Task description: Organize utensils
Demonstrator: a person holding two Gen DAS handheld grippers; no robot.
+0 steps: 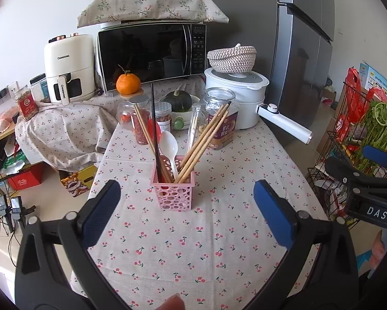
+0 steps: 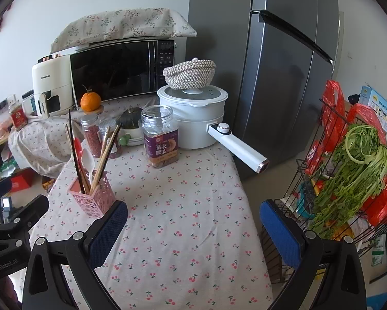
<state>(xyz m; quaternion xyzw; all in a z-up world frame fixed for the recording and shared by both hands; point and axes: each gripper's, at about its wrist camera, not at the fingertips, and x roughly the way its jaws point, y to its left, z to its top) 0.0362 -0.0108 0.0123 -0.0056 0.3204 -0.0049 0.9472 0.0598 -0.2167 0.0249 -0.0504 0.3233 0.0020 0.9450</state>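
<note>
A pink perforated utensil holder (image 1: 173, 193) (image 2: 92, 198) stands on the cherry-print tablecloth (image 1: 193, 245) (image 2: 188, 206). In it are several wooden chopsticks (image 1: 203, 142) (image 2: 106, 151), a black chopstick (image 1: 154, 126) (image 2: 74, 152), a white spoon (image 1: 169, 146) (image 2: 88, 160) and a red spoon (image 1: 152, 127) (image 2: 77, 144). My left gripper (image 1: 187, 211) is open, its blue pads just in front of the holder with nothing between them. My right gripper (image 2: 193, 230) is open over bare cloth, the holder just beyond its left finger.
Behind the holder stand jars (image 1: 220, 118) (image 2: 160, 135), a green squash (image 1: 179, 100), an orange (image 1: 128, 84), a white pot (image 1: 238, 98) (image 2: 194, 115), a microwave (image 1: 152, 51) and an air fryer (image 1: 68, 67). A wire rack with greens (image 2: 348, 170) stands off the table's right edge.
</note>
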